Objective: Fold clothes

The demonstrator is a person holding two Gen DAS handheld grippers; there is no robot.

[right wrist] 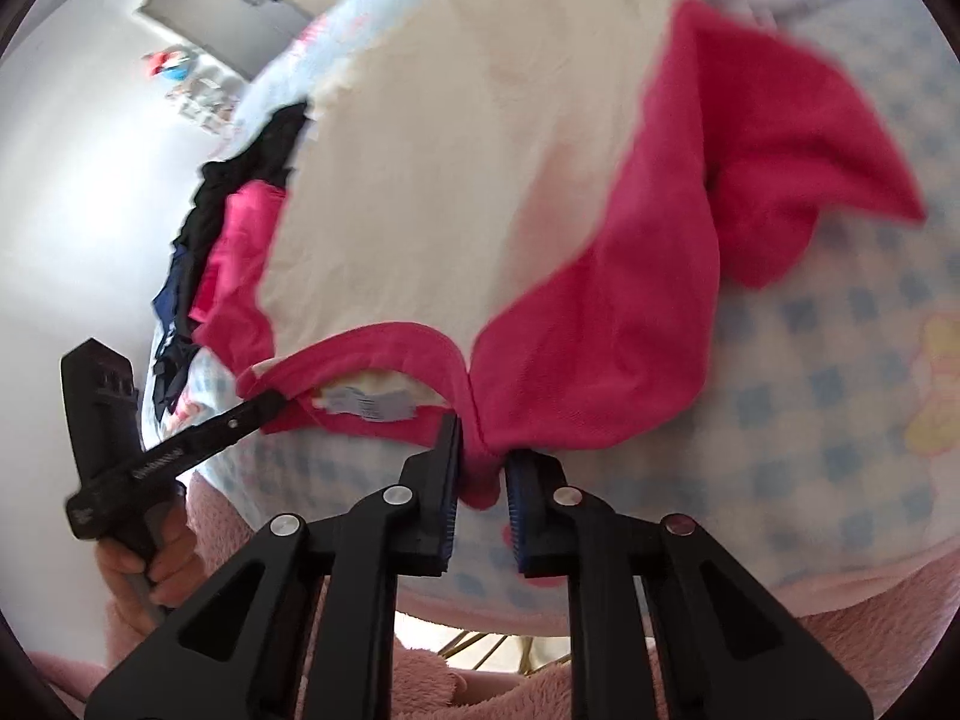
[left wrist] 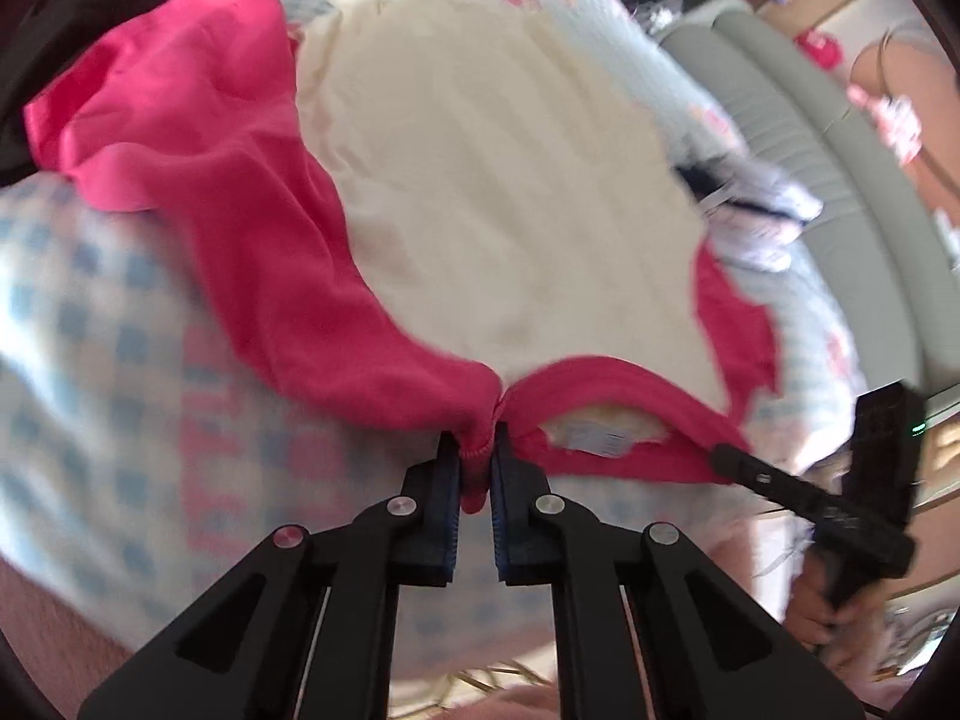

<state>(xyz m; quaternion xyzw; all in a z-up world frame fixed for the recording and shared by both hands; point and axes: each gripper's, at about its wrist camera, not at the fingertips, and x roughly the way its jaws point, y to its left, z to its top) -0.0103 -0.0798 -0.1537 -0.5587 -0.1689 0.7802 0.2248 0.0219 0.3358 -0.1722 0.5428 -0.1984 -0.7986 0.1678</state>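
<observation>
A shirt with a cream body [left wrist: 492,180] and pink sleeves and collar [left wrist: 252,228] lies spread on a checked bed cover. My left gripper [left wrist: 477,450] is shut on the pink shoulder seam by the collar. My right gripper [right wrist: 483,450] is shut on the other pink shoulder [right wrist: 600,348] by the collar. Each gripper shows in the other's view, the right one [left wrist: 726,456] at the collar's right end and the left one [right wrist: 276,399] at its left end. A white label [right wrist: 366,402] shows inside the collar.
The blue and white checked cover [left wrist: 120,360] fills the bed. Black and dark clothes [right wrist: 252,168] lie piled at the shirt's far side. A grey padded bed edge [left wrist: 798,120] runs along the right. A white wall and a door [right wrist: 210,6] stand beyond.
</observation>
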